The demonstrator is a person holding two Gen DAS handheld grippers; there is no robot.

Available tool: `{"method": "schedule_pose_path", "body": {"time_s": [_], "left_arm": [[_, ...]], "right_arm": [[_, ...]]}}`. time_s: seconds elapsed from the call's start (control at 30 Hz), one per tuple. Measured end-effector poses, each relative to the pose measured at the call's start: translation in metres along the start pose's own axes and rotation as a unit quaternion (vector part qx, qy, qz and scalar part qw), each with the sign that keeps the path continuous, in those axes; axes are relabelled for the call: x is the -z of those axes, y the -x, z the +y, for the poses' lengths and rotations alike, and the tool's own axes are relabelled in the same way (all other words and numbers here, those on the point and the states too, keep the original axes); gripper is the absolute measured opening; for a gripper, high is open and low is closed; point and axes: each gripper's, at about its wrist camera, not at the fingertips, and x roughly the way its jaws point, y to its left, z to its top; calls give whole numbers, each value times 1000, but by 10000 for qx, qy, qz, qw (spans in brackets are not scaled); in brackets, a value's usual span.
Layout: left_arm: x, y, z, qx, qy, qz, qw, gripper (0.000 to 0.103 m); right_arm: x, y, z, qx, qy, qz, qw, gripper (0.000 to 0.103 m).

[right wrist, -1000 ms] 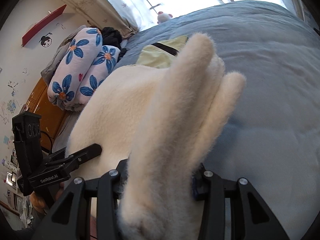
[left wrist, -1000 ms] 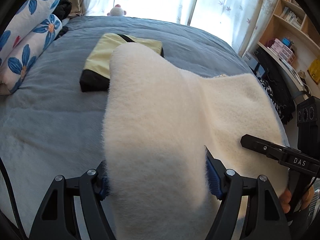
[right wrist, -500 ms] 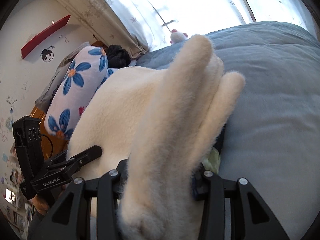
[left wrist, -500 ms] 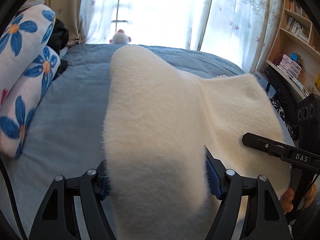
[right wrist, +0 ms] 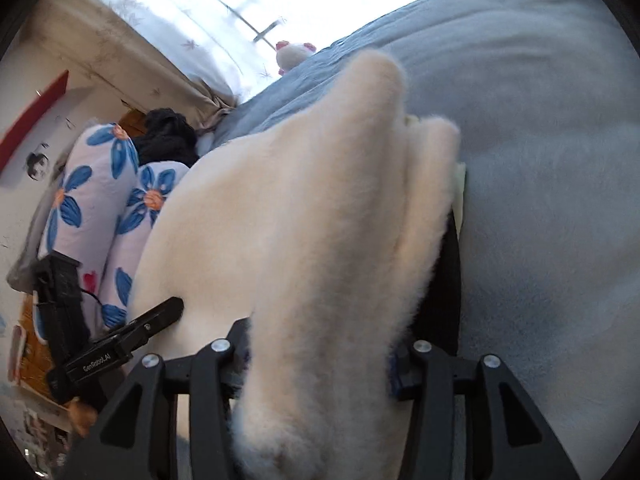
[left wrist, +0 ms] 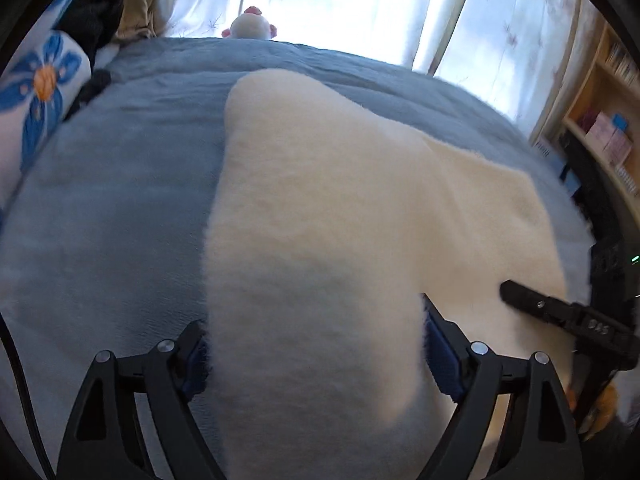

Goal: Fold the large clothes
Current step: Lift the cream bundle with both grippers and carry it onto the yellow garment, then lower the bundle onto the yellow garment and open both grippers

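Gripping now: a thick fold of the cream fleece garment [left wrist: 320,240] is seen between the jaws of the left gripper [left wrist: 316,344], which are opening; the blue pads flank the fleece at both sides, and whether they press on it cannot be told.
Right gripper [right wrist: 320,360]: a bunched, layered edge of the same fleece is held between its jaws, which are opening as well; pad contact is hidden by the pile.
Garment position: it is stretched between both grippers and spread forward over the blue bed cover [left wrist: 120,208].
Underneath: a pale yellow and black folded item [right wrist: 458,200] is glimpsed at the fleece's right edge in the right wrist view.
Surroundings: floral pillows [right wrist: 92,200] and a plush toy [left wrist: 250,26] by the curtained window.
Change from a second ago: the yellow folded item, then plainly visible ahead on the bed, is now covered by the fleece; both pairs of jaws are wider.
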Motion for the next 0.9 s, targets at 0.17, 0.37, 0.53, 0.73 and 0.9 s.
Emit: {"method": "schedule_pose_path", "body": {"time_s": [0.17, 0.37, 0.53, 0.73, 0.9], "left_arm": [[2, 8, -7, -233, -132, -70, 9996, 89], [-1, 50, -13, -717, -372, -424, 9958, 87], [-3, 89, -21, -562, -287, -748, 9952, 51], [13, 74, -48, -697, -518, -319, 9957, 14], [22, 66, -58, -968, -727, -395, 9919, 14]], "right_arm": [[-3, 10, 21, 410, 464, 250, 9978, 54], [-5, 40, 40, 973, 751, 254, 9921, 54], [-3, 80, 62, 1090, 1125, -442, 9867, 54], [5, 73, 80, 1042, 1473, -306, 9831, 18], [14, 53, 73, 1549, 1698, -140, 9731, 12]]}}
